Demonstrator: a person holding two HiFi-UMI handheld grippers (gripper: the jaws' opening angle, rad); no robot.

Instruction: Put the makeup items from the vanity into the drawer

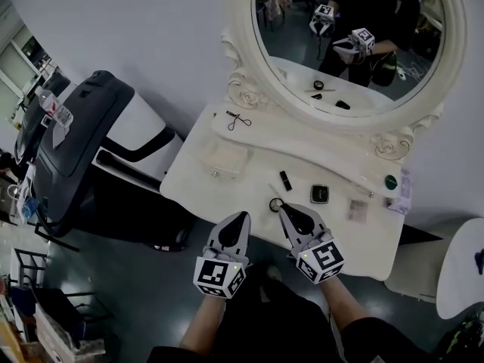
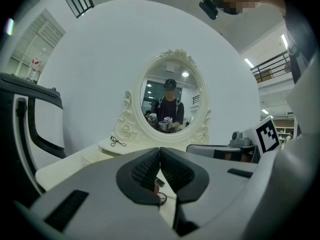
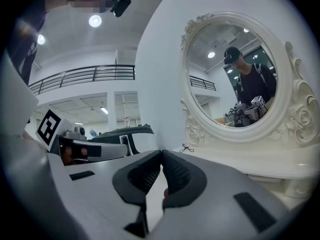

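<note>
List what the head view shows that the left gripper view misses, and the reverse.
Head view only: the square compact, the green-topped item, and the left gripper seen from above.
Left gripper view only: the balcony railing high on the right, and that gripper's jaws seen head-on, closed with nothing between them.
Both: the oval mirror, the eyelash curler on the vanity, and the right gripper.
</note>
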